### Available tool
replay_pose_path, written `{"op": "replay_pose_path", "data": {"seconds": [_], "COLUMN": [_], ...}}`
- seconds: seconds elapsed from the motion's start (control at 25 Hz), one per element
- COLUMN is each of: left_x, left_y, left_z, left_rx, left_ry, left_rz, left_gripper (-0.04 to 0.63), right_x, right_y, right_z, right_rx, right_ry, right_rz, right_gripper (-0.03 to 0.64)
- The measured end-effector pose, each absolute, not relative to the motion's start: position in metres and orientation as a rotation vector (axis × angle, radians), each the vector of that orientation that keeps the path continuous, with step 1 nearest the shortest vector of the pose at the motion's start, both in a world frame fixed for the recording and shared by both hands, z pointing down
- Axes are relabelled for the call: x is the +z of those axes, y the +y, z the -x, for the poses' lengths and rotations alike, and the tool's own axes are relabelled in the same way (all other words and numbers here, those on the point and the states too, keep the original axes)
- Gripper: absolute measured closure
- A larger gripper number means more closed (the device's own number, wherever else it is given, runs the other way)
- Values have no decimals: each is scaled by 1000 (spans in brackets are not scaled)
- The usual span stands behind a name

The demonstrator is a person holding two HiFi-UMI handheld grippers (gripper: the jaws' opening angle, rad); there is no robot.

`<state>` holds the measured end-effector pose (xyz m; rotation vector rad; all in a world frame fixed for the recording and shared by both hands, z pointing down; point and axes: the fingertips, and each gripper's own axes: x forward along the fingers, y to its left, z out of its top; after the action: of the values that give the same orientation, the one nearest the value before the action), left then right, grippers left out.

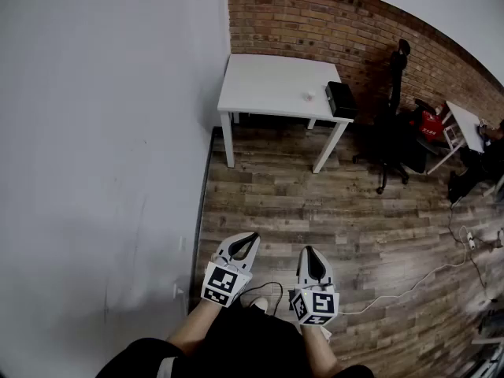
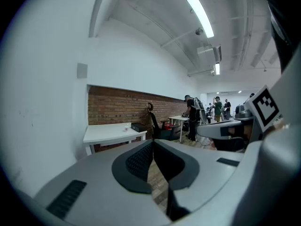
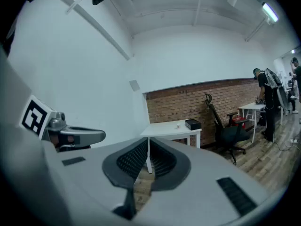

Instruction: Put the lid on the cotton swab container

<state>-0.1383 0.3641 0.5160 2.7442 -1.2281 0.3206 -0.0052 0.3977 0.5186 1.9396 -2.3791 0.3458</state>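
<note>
Well back from the white table [image 1: 268, 85], left gripper [image 1: 250, 239] and right gripper [image 1: 309, 252] hang side by side, both closed on nothing, pointed its way, presumably idle before any approach

The left gripper [image 1: 251, 237] and right gripper [image 1: 309, 250] are closed.

The table [image 1: 279, 85] is showing plain white. Behind it the brick wall [image 1: 339, 22] is running in red-brown courses with pale mortar lines. On the table's right end a box [image 1: 340, 98] is showing matte black, and right of the table a chair [image 1: 391, 124] is showing black too. Left of the table the painted wall [image 1: 102, 132] is showing flat greyish white. In front of the table the floor [image 1: 331, 203] is showing mottled grey-brown planks. Over that floor the left gripper [image 1: 250, 239] and right gripper [image 1: 309, 250] are showing pale grey shells with black pads (their cubes [image 1: 223, 283] are carrying black-and-white square markers).
</note>
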Motion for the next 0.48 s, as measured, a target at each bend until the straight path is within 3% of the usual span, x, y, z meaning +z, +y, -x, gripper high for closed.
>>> {"op": "replay_pose_path", "data": {"seconds": [0.48], "left_x": [527], "left_y": [371], "left_z": [141], "left_rx": [325], "left_ry": [-1238], "left_rz": [-2737], "left_gripper": [577], "right_x": [523], "right_y": [408], "right_z": [-18], "right_rx": [312], "right_ry": [-2379], "right_rz": [-1943], "right_gripper": [595]}}
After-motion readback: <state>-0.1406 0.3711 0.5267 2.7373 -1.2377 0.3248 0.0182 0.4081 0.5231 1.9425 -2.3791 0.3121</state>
